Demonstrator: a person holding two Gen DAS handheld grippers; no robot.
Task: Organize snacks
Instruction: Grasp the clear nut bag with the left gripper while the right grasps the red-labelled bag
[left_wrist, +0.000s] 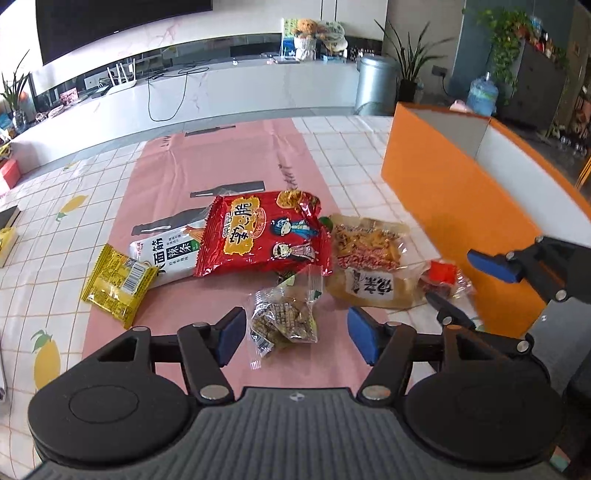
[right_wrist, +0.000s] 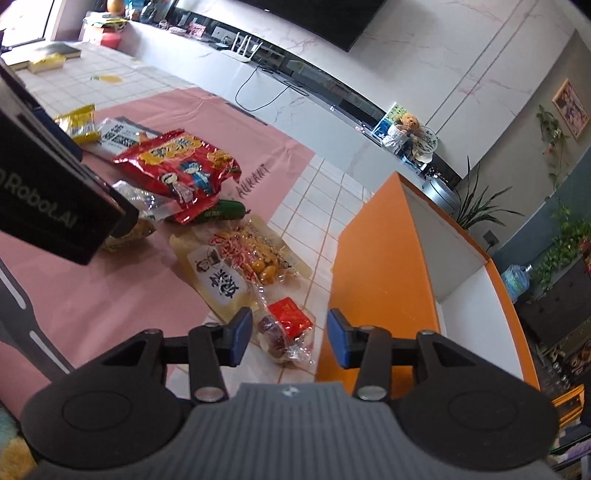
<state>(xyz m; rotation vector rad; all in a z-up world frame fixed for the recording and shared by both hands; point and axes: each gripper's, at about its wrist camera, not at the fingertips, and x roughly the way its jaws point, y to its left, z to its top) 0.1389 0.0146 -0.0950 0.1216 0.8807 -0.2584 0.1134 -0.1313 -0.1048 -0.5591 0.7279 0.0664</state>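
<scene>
Lettering "RobotAI" marks the left gripper (right_wrist: 55, 206); both grippers' fingers (left_wrist: 232, 334) (right_wrist: 242, 334) gape, empty.

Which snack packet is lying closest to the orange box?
The small clear packet with the red label, almost at the orange box; the other packets lie farther out on the table.

snack packets (left_wrist: 264, 236) lie clustered on the mat (left_wrist: 207, 166), with the box (left_wrist: 458, 206) to their right.

Glossy crinkled plastic red snack bag (left_wrist: 264, 236)
</scene>
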